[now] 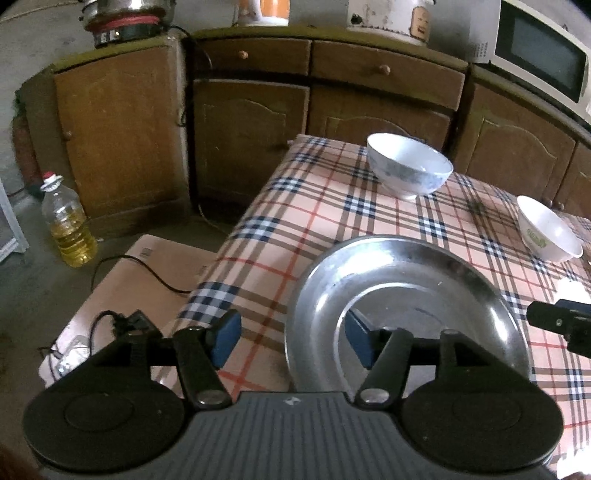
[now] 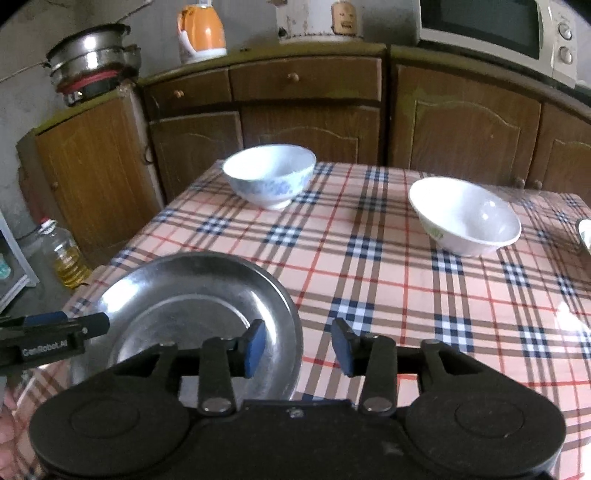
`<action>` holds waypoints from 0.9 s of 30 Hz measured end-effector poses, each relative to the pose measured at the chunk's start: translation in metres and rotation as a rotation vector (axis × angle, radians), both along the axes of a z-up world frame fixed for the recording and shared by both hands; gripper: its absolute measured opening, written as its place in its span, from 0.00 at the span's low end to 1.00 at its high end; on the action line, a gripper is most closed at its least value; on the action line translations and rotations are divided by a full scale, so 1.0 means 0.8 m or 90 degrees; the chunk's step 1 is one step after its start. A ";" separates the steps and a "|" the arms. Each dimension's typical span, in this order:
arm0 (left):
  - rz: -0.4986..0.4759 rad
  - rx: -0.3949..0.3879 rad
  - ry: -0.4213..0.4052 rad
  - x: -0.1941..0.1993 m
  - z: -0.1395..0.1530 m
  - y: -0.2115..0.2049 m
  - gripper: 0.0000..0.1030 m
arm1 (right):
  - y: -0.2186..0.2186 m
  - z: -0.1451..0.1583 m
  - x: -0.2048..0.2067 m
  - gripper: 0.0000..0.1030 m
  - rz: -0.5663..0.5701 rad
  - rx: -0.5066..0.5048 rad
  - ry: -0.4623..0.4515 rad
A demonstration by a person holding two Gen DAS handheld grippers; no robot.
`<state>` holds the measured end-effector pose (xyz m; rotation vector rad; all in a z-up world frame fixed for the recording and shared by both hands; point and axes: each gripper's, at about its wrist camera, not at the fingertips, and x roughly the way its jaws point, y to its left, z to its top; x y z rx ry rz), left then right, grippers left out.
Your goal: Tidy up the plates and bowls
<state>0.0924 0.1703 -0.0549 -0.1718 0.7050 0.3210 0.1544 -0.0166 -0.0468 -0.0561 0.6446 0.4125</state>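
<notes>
A steel plate [image 1: 406, 295] lies near the front left of the checked table [image 1: 295, 229]; it also shows in the right wrist view [image 2: 192, 295]. My left gripper [image 1: 291, 341] is open, its jaws straddling the plate's left rim. My right gripper [image 2: 298, 347] is open, straddling the plate's right rim; it also shows in the left wrist view [image 1: 554, 323]. A blue-patterned bowl [image 1: 408, 164] stands at the far left [image 2: 269, 173]. A white bowl [image 2: 465, 216] stands to the right [image 1: 546, 229].
Brown cabinets [image 2: 306, 122] stand behind the table. An oil bottle [image 1: 68, 225] and a cardboard box [image 1: 144, 280] with a cable sit on the floor to the left. A microwave [image 2: 495, 29] sits on the counter. Another dish edge [image 2: 585, 236] shows at the far right.
</notes>
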 end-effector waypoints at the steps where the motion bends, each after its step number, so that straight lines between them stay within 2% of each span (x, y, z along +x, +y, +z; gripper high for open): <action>1: 0.001 0.002 -0.001 -0.003 0.004 -0.002 0.63 | -0.001 0.004 -0.004 0.54 0.001 -0.003 -0.002; 6: 0.004 -0.002 -0.003 -0.020 0.029 -0.014 0.64 | -0.012 0.027 -0.024 0.59 0.018 0.008 0.000; 9: -0.007 -0.005 -0.017 -0.028 0.042 -0.025 0.70 | -0.022 0.040 -0.036 0.62 0.029 0.026 0.005; 14: -0.030 0.003 -0.026 -0.035 0.060 -0.055 0.70 | -0.041 0.057 -0.053 0.65 0.024 0.038 0.005; 27: -0.084 0.037 -0.039 -0.052 0.086 -0.123 0.77 | -0.086 0.072 -0.076 0.68 0.023 0.061 0.004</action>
